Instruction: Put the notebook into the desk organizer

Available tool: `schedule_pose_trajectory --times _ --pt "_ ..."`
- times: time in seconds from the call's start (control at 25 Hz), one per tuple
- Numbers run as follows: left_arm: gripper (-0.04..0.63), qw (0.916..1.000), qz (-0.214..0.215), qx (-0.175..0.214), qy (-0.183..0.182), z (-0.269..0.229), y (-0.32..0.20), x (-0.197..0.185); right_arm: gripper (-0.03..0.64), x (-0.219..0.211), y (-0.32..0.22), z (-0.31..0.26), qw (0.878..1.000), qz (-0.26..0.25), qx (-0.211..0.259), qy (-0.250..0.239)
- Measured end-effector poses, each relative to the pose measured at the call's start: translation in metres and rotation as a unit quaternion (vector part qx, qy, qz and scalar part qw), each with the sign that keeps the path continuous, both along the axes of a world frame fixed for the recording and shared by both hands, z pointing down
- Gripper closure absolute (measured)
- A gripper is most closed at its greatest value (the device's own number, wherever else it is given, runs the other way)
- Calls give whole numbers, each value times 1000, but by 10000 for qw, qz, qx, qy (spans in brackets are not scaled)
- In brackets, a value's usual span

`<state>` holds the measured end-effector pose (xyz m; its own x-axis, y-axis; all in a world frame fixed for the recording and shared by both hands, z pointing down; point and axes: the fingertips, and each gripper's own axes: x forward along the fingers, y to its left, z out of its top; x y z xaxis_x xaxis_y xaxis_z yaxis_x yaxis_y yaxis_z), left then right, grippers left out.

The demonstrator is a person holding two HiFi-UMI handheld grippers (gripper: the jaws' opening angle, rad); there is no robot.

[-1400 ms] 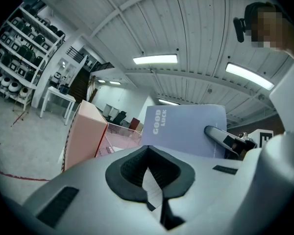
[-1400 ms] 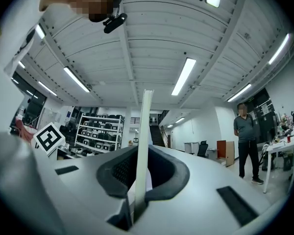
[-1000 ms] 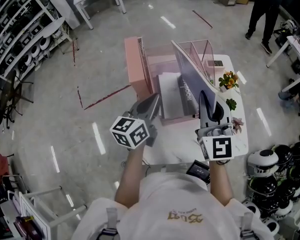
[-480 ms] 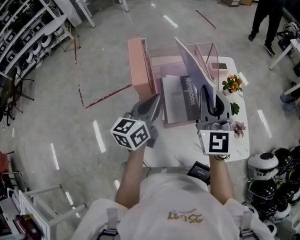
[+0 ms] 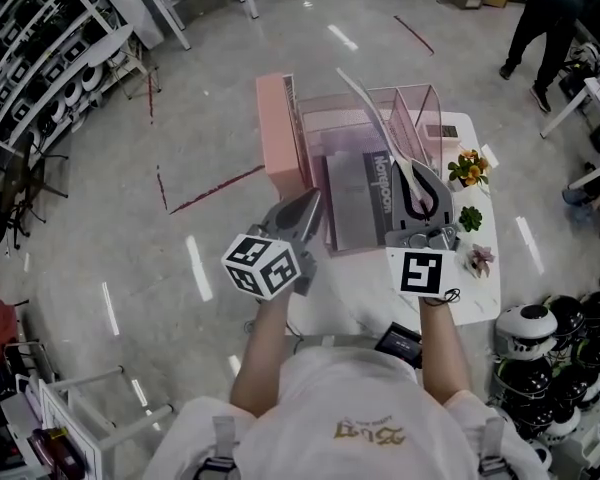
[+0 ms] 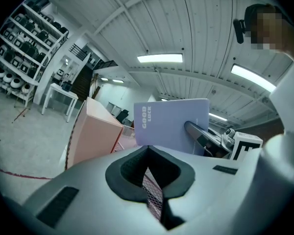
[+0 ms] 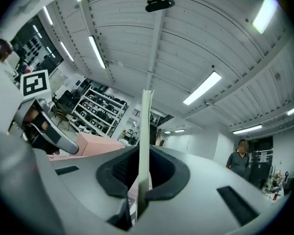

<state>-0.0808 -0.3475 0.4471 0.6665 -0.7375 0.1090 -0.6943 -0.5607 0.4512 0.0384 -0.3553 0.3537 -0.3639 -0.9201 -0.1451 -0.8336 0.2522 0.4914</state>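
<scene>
right gripper [image 5: 408,175] forearm outstretched, clamped on edge-up notebook [image 5: 374,111] over desk organizer [image 5: 280,133], left gripper [image 5: 308,203] level, jaws together, empty

White table [image 5: 355,293] bears the pink desk organizer [image 5: 280,133]; flowers [image 5: 467,166] (orange) beside it.

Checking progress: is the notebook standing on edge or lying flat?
On edge: the notebook shows its full cover upright, clamped in the right hand-held gripper.
</scene>
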Motion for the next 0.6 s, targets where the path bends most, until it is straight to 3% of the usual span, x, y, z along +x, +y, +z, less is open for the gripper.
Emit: schedule_pose_trajectory --times 0.6 --pt "581 9998 -94 -90 128 9 -6 -4 575 -46 3 58 9889 -569 -140 1366"
